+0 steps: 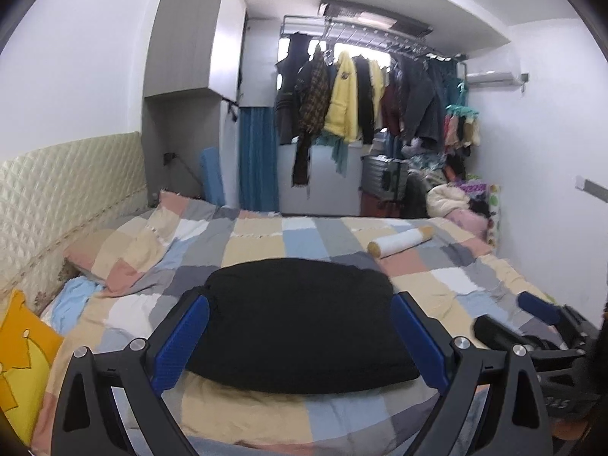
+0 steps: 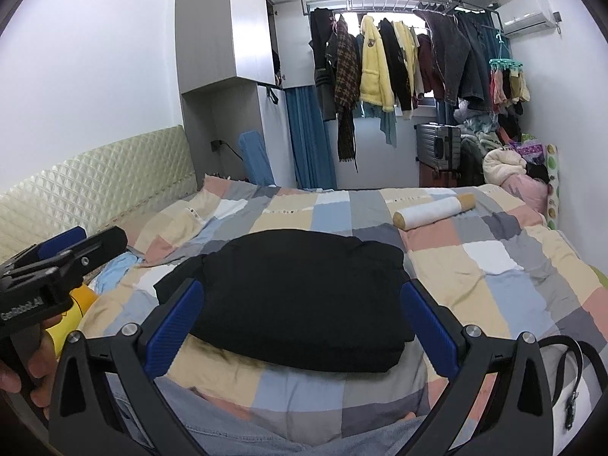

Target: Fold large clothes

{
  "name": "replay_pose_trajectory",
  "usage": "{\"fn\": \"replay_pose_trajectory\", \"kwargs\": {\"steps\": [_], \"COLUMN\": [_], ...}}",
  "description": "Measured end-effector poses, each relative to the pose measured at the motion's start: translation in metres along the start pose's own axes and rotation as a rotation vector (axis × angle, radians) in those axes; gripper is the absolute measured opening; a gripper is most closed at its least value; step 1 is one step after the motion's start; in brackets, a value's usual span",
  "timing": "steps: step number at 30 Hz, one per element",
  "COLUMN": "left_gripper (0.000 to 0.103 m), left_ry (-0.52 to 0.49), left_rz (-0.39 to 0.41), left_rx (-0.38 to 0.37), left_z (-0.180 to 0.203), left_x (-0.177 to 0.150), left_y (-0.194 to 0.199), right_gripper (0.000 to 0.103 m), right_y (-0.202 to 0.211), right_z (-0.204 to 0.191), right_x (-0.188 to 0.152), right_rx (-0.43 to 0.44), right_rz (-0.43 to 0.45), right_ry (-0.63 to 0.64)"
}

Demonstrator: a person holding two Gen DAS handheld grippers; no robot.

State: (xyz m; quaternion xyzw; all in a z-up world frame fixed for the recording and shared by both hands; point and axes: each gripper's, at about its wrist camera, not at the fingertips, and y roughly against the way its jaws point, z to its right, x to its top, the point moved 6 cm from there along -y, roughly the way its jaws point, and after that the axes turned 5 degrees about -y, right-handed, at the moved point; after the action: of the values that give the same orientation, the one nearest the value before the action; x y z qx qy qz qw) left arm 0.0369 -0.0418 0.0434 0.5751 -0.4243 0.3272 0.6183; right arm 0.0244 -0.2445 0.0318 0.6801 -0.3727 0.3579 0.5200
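A black garment (image 1: 300,323) lies folded into a thick rectangle on the checked bed cover (image 1: 266,239); it also shows in the right wrist view (image 2: 304,296). My left gripper (image 1: 300,338) is open and empty, held just above the garment's near edge, its blue fingers (image 1: 182,342) wide apart. My right gripper (image 2: 302,326) is open and empty too, its blue fingers (image 2: 429,326) spread over the garment's near edge. The right gripper shows at the right edge of the left wrist view (image 1: 539,311). The left gripper shows at the left of the right wrist view (image 2: 64,250).
A white rolled bolster (image 2: 433,212) lies on the far right of the bed. A yellow cushion (image 1: 22,357) and a padded headboard (image 1: 64,190) are at the left. Hanging clothes (image 2: 399,60), a suitcase (image 2: 437,148) and a pile of laundry (image 2: 509,163) stand behind the bed. A black belt (image 2: 573,364) lies at near right.
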Motion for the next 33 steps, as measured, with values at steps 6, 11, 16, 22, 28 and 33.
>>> {"fn": "replay_pose_trajectory", "kwargs": {"steps": [6, 11, 16, 22, 28, 33], "left_gripper": [0.097, 0.097, 0.097, 0.097, 0.097, 0.097], "left_ry": [0.018, 0.025, 0.041, 0.055, 0.059, 0.068], "left_rz": [-0.031, -0.047, -0.055, -0.068, -0.079, -0.085], "left_rx": [0.002, 0.013, 0.01, 0.02, 0.026, 0.02], "left_z": [-0.009, -0.016, -0.021, -0.029, -0.034, -0.035], "left_x": [-0.009, -0.014, -0.016, -0.019, -0.021, -0.022], "left_y": [-0.013, -0.02, -0.023, -0.027, -0.029, -0.031], "right_gripper": [0.103, 0.103, 0.103, 0.103, 0.103, 0.103], "right_y": [-0.006, -0.012, -0.015, -0.02, -0.024, -0.024], "right_z": [0.0, 0.0, 0.0, 0.0, 0.001, 0.002], "right_x": [-0.004, -0.005, -0.006, -0.007, -0.013, -0.014], "right_rx": [-0.011, -0.014, -0.021, -0.041, -0.044, -0.051], "right_rz": [-0.019, -0.033, -0.038, -0.042, -0.059, -0.061], "right_ry": [-0.003, -0.003, -0.004, 0.006, -0.007, -0.007]}}
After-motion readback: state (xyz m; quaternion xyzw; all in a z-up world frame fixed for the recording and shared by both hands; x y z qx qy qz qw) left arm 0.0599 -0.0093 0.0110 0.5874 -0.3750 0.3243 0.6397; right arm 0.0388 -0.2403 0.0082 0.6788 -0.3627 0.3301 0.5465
